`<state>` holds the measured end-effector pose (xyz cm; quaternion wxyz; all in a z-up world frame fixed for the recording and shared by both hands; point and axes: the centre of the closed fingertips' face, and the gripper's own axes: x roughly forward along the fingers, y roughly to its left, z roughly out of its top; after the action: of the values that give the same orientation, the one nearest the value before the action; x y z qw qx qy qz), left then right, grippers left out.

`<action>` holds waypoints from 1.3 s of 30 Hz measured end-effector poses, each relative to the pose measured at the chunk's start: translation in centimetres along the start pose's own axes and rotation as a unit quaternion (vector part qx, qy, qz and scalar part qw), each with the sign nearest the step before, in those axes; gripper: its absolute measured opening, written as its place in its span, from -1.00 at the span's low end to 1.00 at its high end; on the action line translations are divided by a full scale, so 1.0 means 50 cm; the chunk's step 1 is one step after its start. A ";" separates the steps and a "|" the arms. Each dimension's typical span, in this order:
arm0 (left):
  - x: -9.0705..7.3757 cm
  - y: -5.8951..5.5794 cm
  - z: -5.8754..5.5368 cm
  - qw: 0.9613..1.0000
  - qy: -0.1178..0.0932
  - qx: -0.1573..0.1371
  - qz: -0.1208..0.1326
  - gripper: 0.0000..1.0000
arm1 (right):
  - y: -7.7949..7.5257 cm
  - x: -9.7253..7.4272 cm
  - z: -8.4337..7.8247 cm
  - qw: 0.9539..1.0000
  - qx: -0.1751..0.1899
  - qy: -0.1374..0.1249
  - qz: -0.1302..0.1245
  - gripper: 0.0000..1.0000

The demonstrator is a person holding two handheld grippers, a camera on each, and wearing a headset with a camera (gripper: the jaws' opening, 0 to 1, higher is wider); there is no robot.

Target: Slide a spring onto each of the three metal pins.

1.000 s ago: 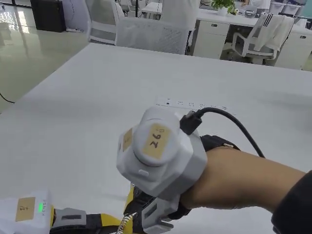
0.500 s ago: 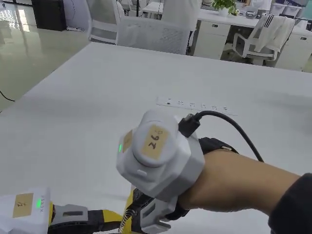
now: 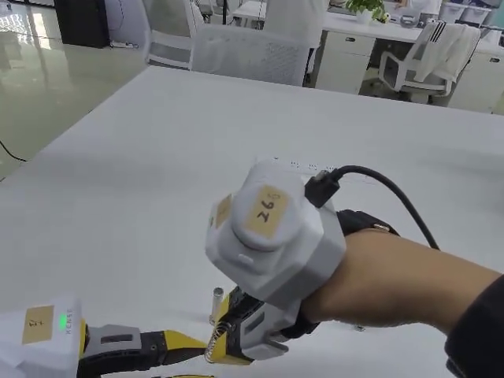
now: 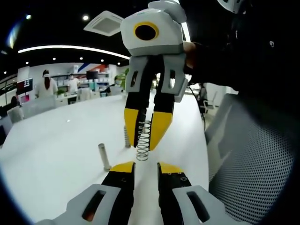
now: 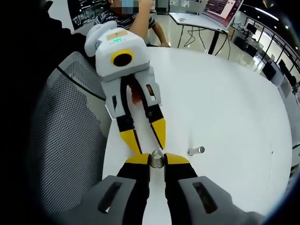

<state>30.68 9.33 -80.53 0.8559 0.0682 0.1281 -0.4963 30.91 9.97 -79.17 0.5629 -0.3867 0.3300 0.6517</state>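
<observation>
My right gripper points down at the white table, shut on a small metal spring. Between its own yellow tips the spring stands upright. A short metal pin stands just beside the jaws, and the same pin lies a little to the right in the right gripper view. My left gripper reaches in from the bottom left, open, tips close to the spring. In the left gripper view, the right gripper hangs ahead holding the spring, with two pins to its left.
A power strip is set into the table behind the right gripper. Office chairs and desks stand past the far edge. A mesh chair sits close at the near side of the table.
The right gripper with the spring has shifted slightly right, and a pin now shows beside its jaws. The left gripper has barely moved.
</observation>
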 end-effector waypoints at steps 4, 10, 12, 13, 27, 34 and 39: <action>-0.001 0.009 -0.004 1.000 0.004 -0.008 0.010 -0.58 | -0.011 -0.011 -0.007 1.000 0.004 0.000 -0.009 -0.83; -0.003 0.018 -0.009 1.000 0.009 -0.016 0.023 -0.32 | -0.028 -0.033 -0.017 1.000 0.014 -0.001 -0.023 -0.83; -0.003 0.021 -0.011 0.999 0.011 -0.016 0.026 -0.26 | -0.034 -0.039 -0.022 0.999 0.017 0.001 -0.029 -0.83; -0.003 0.022 -0.011 0.999 0.010 -0.017 0.027 -0.23 | -0.037 -0.043 -0.024 0.999 0.018 0.001 -0.032 -0.83; -0.005 0.026 -0.016 0.999 0.016 -0.027 0.035 0.03 | -0.093 -0.106 -0.019 0.997 0.024 0.001 -0.074 -0.83; -0.004 0.026 -0.016 0.999 0.017 -0.028 0.036 0.10 | -0.118 -0.115 0.005 0.996 0.014 0.000 -0.086 -0.83; -0.005 0.027 -0.017 0.999 0.018 -0.033 0.037 0.15 | -0.125 -0.103 0.022 0.997 0.003 0.002 -0.083 -0.83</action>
<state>31.60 10.39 -81.29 0.8732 0.0539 0.1569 -0.4583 37.28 9.39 -74.12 0.6152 -0.4128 0.2999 0.6010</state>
